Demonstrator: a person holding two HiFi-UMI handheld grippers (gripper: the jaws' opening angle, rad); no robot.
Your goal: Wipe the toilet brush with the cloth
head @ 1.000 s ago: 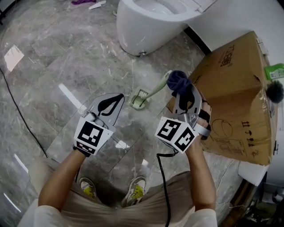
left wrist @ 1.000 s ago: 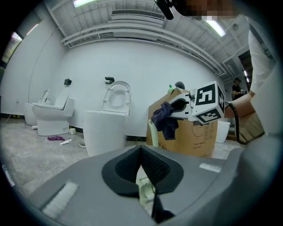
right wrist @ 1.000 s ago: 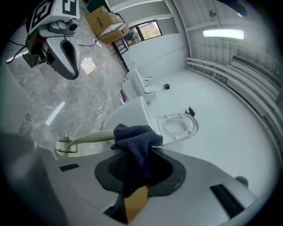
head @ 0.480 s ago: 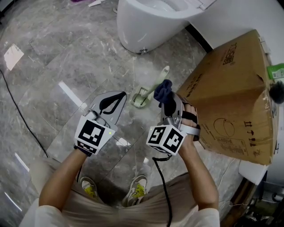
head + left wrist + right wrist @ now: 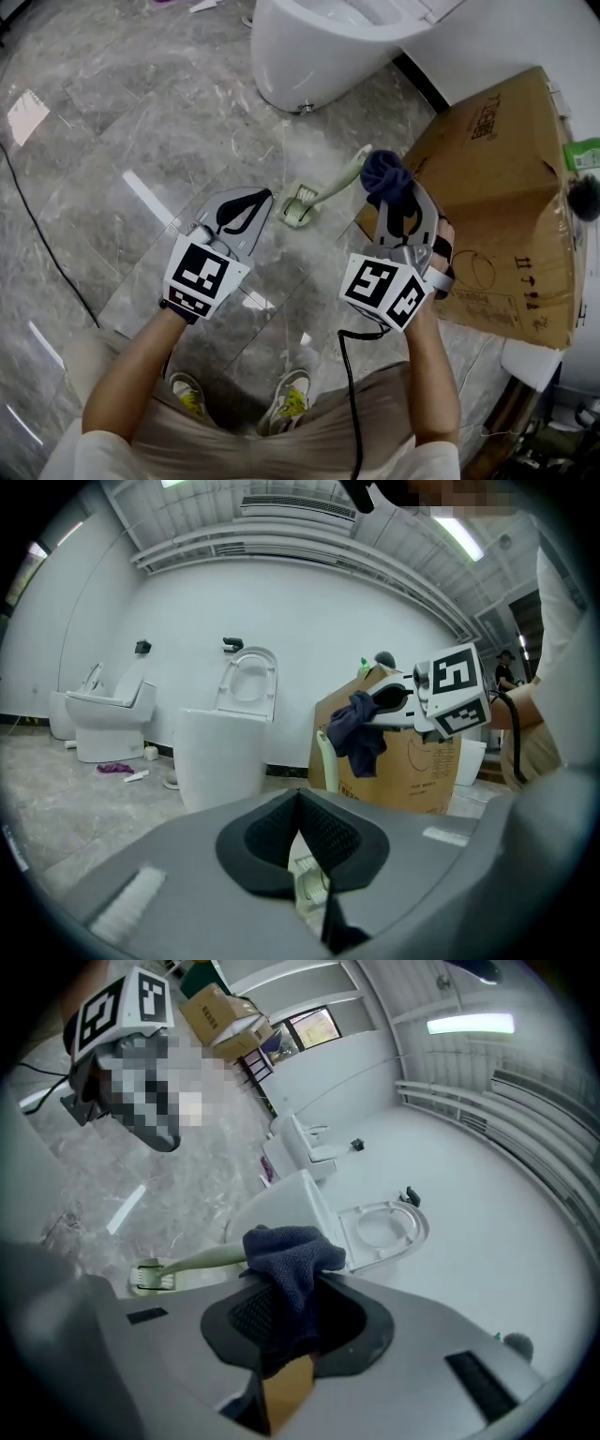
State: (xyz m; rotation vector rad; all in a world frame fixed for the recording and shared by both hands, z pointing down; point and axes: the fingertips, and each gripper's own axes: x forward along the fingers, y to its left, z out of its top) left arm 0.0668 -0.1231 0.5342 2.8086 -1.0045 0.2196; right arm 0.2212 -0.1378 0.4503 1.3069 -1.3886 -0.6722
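Observation:
A pale green toilet brush [image 5: 323, 192] rests with its head [image 5: 298, 208] on the grey floor and its handle slanting up toward the cardboard box. My right gripper [image 5: 387, 190] is shut on a dark blue cloth [image 5: 384, 175], which bunches over the handle's upper end. In the right gripper view the cloth [image 5: 286, 1258] hangs out of the jaws against the handle [image 5: 202, 1262]. My left gripper [image 5: 255, 199] is shut with nothing in it, a little to the left of the brush head. In the left gripper view the brush head [image 5: 309, 883] shows below the closed jaws.
A white toilet [image 5: 309, 47] stands just beyond the brush. A large cardboard box [image 5: 487, 187] fills the right side. A black cable [image 5: 37, 234] runs along the floor at the left. The person's shoes [image 5: 291, 398] are below the grippers. A second toilet [image 5: 98, 724] stands further off.
My right gripper slid the cloth down along the handle toward the brush head, then back up to the handle's upper end by the box. The left gripper and the brush stayed put.

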